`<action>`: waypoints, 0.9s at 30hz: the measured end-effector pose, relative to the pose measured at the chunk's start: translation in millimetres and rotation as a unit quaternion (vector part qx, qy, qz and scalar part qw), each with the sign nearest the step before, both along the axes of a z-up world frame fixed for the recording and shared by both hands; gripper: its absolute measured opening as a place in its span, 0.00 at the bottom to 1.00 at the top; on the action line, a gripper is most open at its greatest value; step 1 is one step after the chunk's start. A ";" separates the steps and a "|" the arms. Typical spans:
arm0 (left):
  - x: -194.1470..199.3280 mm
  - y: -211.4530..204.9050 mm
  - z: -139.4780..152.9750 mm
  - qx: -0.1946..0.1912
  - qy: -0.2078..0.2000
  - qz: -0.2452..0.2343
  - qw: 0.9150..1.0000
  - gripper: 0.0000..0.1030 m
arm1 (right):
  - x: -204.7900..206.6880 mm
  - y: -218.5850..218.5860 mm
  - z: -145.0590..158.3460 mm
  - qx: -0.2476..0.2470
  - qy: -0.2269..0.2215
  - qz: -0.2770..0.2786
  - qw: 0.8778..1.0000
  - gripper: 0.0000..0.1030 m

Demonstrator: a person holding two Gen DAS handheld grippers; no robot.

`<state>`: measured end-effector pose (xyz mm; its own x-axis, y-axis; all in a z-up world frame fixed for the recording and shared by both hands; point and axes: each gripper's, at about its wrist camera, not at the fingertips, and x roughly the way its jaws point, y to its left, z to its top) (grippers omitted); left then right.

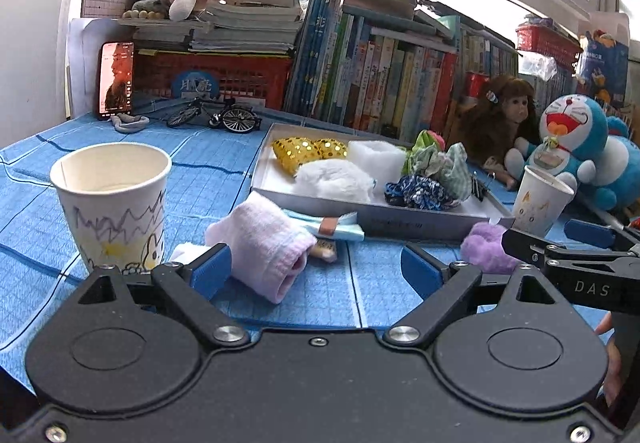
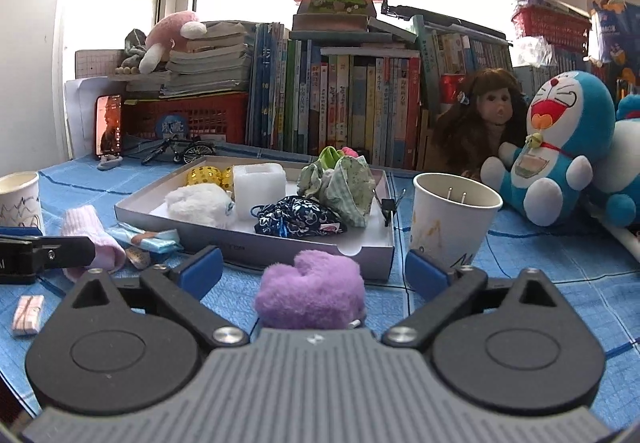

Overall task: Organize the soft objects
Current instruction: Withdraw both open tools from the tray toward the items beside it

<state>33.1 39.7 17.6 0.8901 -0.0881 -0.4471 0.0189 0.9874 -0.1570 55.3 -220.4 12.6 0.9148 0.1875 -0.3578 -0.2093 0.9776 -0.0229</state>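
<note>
A: The purple plush (image 2: 311,295) lies on the blue mat just before the tray (image 2: 362,263), between the right gripper (image 2: 314,269)'s spread fingers, untouched.

B: And the pink sock (image 1: 266,249)?

A: It lies inside the left gripper (image 1: 316,269)'s wide-open fingers, long axis slanting, cuff toward the camera.

B: So it looks like the approach step; next, close and lift into the tray.

A child's room at home: picture books (image 2: 340,107), plush toys (image 2: 560,147), doll (image 2: 488,111)

"DAS" on right tool (image 1: 560,243) arm; book spines unreadable.
</note>
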 end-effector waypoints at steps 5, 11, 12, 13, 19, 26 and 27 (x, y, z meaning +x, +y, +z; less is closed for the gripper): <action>-0.9 0.5 -4.8 0.004 0.002 0.007 1.000 0.88 | -4.1 5.0 -6.3 -0.013 -0.004 0.000 1.000 1.00; -5.4 -0.2 -9.1 0.016 -0.005 0.012 1.000 0.88 | -5.3 6.1 -15.3 -0.016 0.003 -0.004 1.000 1.00; -5.5 0.0 -9.4 0.017 -0.005 0.013 1.000 0.88 | -5.4 6.3 -16.4 -0.016 0.004 -0.005 1.000 1.00; -5.7 0.0 -10.0 0.018 -0.005 0.014 1.000 0.88 | -5.4 6.5 -17.6 -0.017 0.005 -0.005 1.000 1.00; -6.5 2.6 -14.2 0.021 -0.001 0.020 1.000 0.88 | -5.0 8.6 -21.3 -0.023 0.007 -0.008 1.000 1.00; -8.7 4.5 -17.5 0.025 -0.001 0.028 0.999 0.88 | -4.0 12.1 -25.5 -0.032 0.010 -0.006 0.999 1.00; -8.5 5.0 -17.9 0.026 0.000 0.029 0.999 0.88 | -3.9 12.6 -26.0 -0.033 0.011 -0.007 0.999 1.00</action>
<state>24.6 44.7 -0.2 0.8932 -0.0132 -0.4494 -0.0383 0.9937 -0.1051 51.4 -207.8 -13.4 0.9090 0.1507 -0.3885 -0.1974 0.9768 -0.0829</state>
